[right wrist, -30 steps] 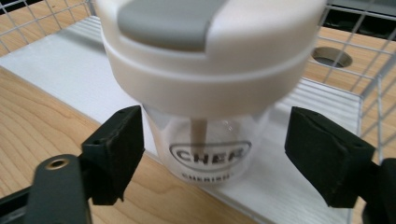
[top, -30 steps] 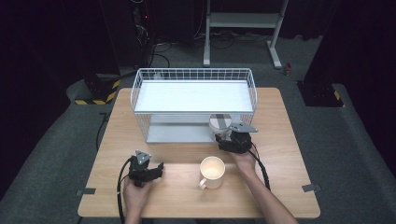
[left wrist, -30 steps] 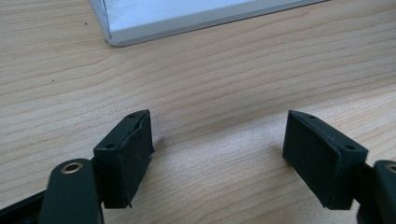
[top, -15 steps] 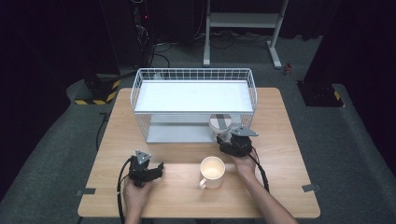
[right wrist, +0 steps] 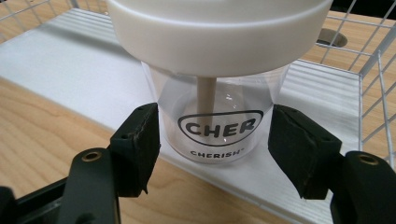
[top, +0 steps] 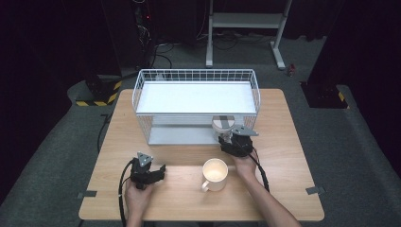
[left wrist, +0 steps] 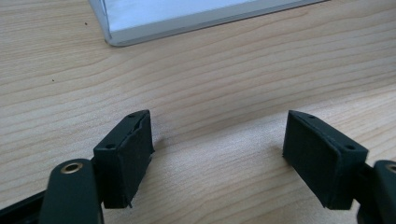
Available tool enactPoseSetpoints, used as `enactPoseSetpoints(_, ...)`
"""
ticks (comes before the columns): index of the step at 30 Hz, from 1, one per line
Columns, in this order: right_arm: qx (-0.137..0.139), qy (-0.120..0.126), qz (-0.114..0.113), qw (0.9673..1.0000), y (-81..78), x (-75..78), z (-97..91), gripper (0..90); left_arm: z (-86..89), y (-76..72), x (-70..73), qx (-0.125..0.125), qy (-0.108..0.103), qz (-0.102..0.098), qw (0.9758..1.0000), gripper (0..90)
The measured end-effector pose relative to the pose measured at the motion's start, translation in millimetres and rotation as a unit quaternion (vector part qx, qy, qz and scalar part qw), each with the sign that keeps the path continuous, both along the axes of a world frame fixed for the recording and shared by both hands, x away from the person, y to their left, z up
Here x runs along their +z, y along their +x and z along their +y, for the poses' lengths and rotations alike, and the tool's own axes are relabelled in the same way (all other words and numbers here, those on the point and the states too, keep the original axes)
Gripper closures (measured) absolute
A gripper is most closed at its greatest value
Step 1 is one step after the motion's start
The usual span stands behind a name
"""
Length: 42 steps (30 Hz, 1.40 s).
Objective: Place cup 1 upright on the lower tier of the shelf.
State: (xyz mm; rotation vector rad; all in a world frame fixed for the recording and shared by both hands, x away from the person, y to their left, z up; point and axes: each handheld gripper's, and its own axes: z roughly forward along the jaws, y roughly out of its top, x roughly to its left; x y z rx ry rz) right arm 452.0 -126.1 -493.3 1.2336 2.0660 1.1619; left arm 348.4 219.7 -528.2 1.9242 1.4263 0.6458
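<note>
Since a second ago neither hand has shifted, but my right gripper [right wrist: 215, 149] has been closing its jaws; both pads now touch the clear jar [right wrist: 217, 116]. Nearer me, my left gripper [left wrist: 219, 158] rests open over bare table [left wrist: 224, 88]. From above, the jar [top: 223, 124] stands on the wire rack's [top: 196, 75] lower shelf; the right gripper view reads its "CHERISH" print.
</note>
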Motion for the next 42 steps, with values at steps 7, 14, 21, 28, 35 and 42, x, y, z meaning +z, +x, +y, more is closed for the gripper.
enactPoseSetpoints(7, -0.017, -0.004, -0.004, 0.9998, 7.2, -0.7, 3.3, 36.2, 0.0, 0.0, 0.0, 0.000, 0.000, 0.000, 1.0000, 24.2)
enactPoseSetpoints(14, -0.032, -0.033, -0.008, 0.9989, 17.4, -2.4, 8.9, 39.5, 0.0, 0.0, 0.0, 0.000, 0.000, 0.000, 1.0000, 24.2)
enactPoseSetpoints(21, -0.043, -0.036, 0.000, 0.9984, 23.7, -5.9, 12.2, 44.2, 0.0, 0.0, 0.0, 0.000, 0.000, 0.000, 1.0000, 24.2)
enactPoseSetpoints(28, -0.050, -0.046, 0.004, 0.9977, 31.7, -4.4, 15.3, 47.5, 0.1, 0.0, 0.0, 0.000, 0.000, 0.000, 1.0000, 24.2)
enactPoseSetpoints(35, -0.050, -0.049, 0.006, 0.9975, 37.1, -6.6, 16.8, 50.4, 0.1, 0.0, 0.0, 0.000, 0.000, 0.000, 1.0000, 24.2)
enactPoseSetpoints(42, -0.051, -0.059, 0.004, 0.9970, 40.9, -11.0, 16.4, 51.8, 0.1, 0.0, 0.0, 0.000, 0.000, 0.000, 1.0000, 24.2)
